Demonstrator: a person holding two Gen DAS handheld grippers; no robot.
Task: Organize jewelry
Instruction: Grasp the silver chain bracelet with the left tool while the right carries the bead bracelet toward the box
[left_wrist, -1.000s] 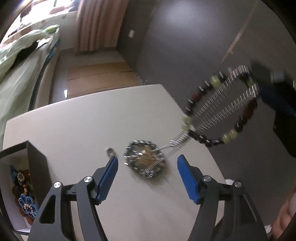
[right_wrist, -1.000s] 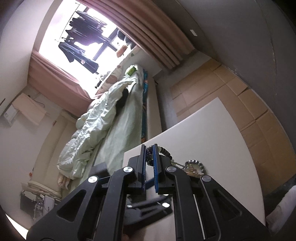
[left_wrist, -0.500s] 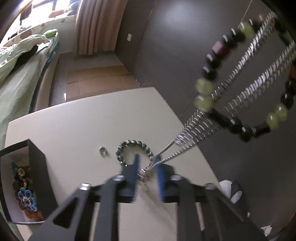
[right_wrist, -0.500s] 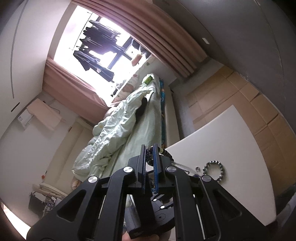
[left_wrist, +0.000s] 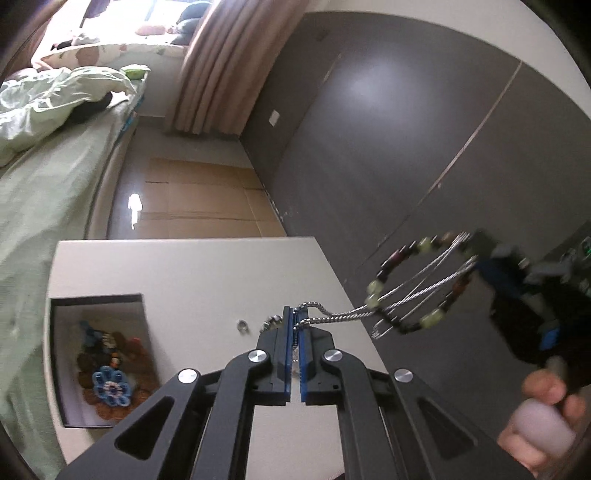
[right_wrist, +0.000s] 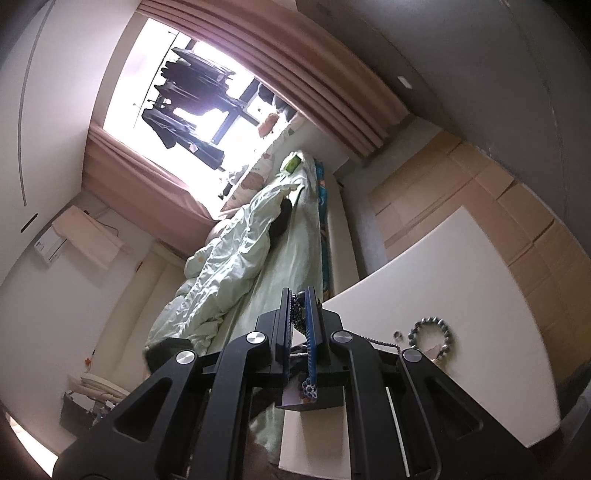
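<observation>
No readable writing or brand marks anywhere, so on to materials. Nearest in the left wrist view, the left gripper (left_wrist: 294, 325), black frame with ribbed blue pads, had just been closing and was clenched on the twisted silver metal chain (left_wrist: 332, 318), which ran off to the right. That chain was tangled through the beaded bracelet of dark and pale green round beads (left_wrist: 413, 284), hanging in the air past the table edge, and the right gripper (left_wrist: 480, 258) had its jaws clamped on the bracelet's far side. A hand (left_wrist: 543, 417) showed at the lower right. On the matte white table (left_wrist: 184, 266) sat a small silver ring (left_wrist: 242, 325), and to the left an open black box (left_wrist: 99, 354) with a blue flower-shaped piece (left_wrist: 110, 386) inside. From the right wrist view, a loop of shiny grey metallic beads (right_wrist: 430, 336) lay flat on the table. Further off, a bed with a crumpled pale green duvet (right_wrist: 229, 273) and pleated pink curtains (right_wrist: 332, 99)
</observation>
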